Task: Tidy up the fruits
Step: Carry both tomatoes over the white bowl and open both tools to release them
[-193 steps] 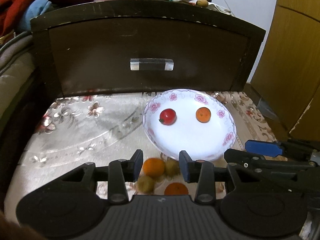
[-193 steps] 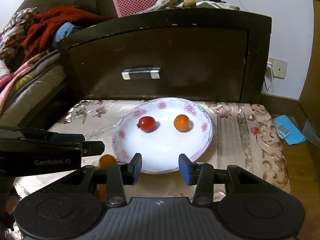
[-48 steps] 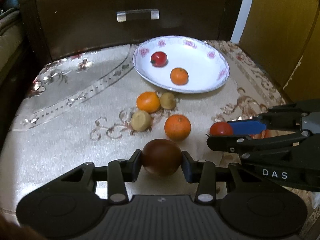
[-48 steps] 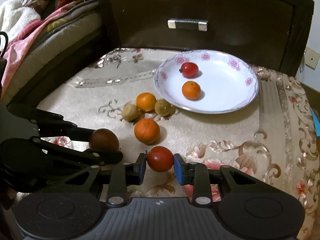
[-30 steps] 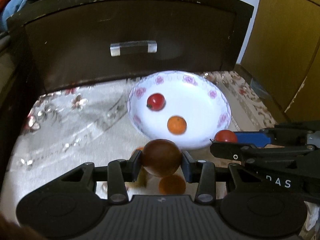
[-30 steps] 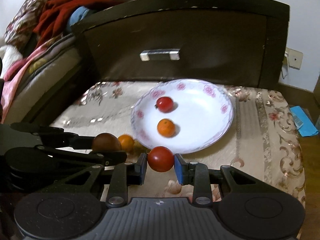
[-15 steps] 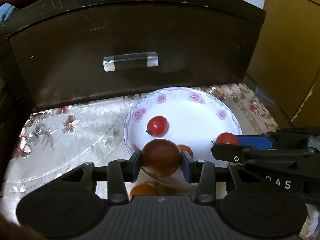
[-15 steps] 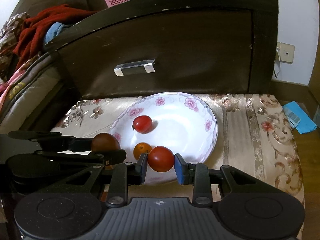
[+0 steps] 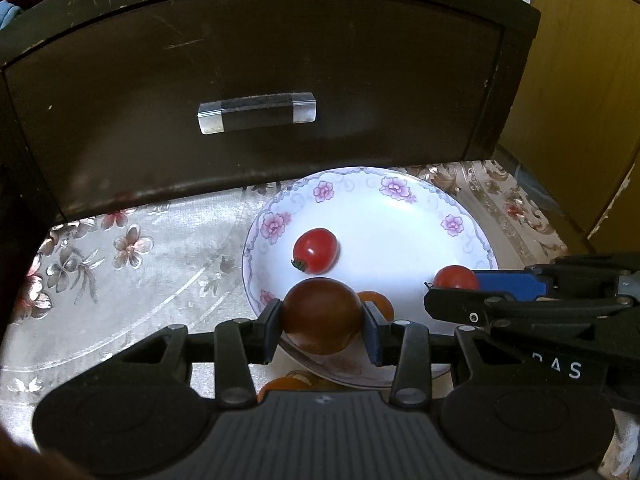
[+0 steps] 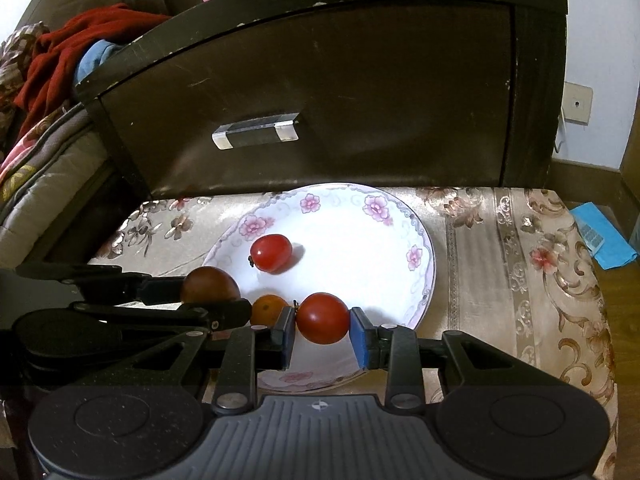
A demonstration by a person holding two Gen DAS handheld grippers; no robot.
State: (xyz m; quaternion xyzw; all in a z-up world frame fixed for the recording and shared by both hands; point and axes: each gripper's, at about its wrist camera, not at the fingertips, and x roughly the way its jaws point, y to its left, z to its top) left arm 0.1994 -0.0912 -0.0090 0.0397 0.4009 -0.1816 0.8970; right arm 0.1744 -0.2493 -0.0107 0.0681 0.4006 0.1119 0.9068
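A red tomato (image 9: 316, 250) and a small orange (image 10: 267, 309) already lie in the plate (image 9: 464, 216), I hold a dark fruit (image 9: 322, 316) clamped in my left gripper (image 9: 322, 322) and another tomato (image 10: 323, 318) in my right gripper (image 10: 323, 330) over it, and an orange (image 9: 282, 383) waits on the cloth.

Dim room, plate (image 9: 460, 216) glare, fisheye edge warp.

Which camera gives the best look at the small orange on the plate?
The right wrist view: the orange shows most of its face on the plate, between the two tools. In the left wrist view only a sliver of the orange peeks out behind the dark fruit in the left tool.
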